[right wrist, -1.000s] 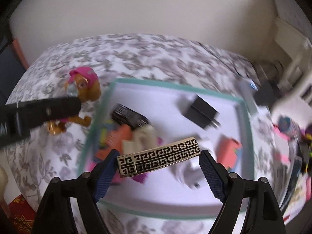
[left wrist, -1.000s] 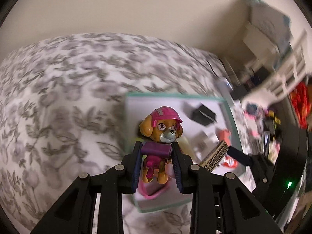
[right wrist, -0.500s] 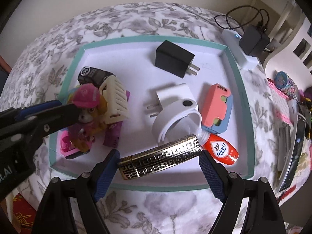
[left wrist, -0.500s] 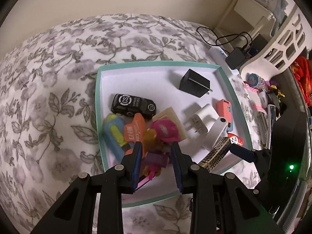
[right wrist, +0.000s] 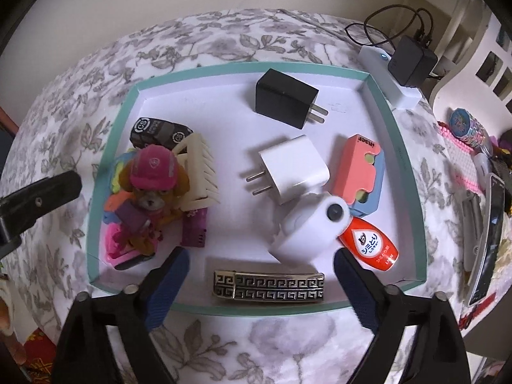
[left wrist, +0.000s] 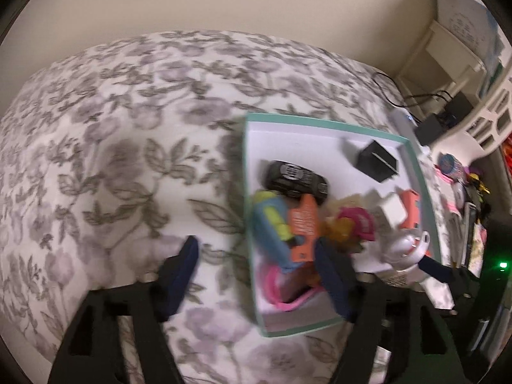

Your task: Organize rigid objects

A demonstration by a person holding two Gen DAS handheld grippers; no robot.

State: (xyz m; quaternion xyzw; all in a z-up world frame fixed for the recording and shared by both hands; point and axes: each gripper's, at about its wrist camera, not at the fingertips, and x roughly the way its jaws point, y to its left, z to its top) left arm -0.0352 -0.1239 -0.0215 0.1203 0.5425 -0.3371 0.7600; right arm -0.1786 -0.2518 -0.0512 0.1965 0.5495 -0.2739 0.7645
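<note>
Right wrist view: we see the right claw (right wrist: 260, 275) spread wide and holding nothing. Between its blue-padded fingers (right wrist: 166, 283), touching neither, lies the flat metal hair clip with a black-and-silver Greek-key pattern (right wrist: 268, 286), resting on the near floor of the shallow white tray with a teal rim (right wrist: 398, 147). The tray sits on a bed with a grey floral cover (right wrist: 224, 30).

Just beyond the clip we note a white rounded plastic device with a dark round button (right wrist: 308, 227), and against its right side a red oval bottle with a white label (right wrist: 369, 244). At the tray's near left corner a toy pup figure in a pink cap (right wrist: 152, 180) stands on a heap of coloured toys, with a cream plastic comb-like piece (right wrist: 198, 171) against its right side. Mid-tray we record a white wall charger (right wrist: 294, 169) with prongs pointing left and a pink-and-blue plastic case (right wrist: 360, 172). Further back lie a black toy car (right wrist: 156, 131) and a black plug adapter (right wrist: 284, 102).

Left wrist view, blurred: we see the left claw (left wrist: 256, 275) also wide open and empty. One finger is over the bed cover, the other over the tray's near end, in front of the toy heap. The pup sits in the tray, clear of both fingers.
</note>
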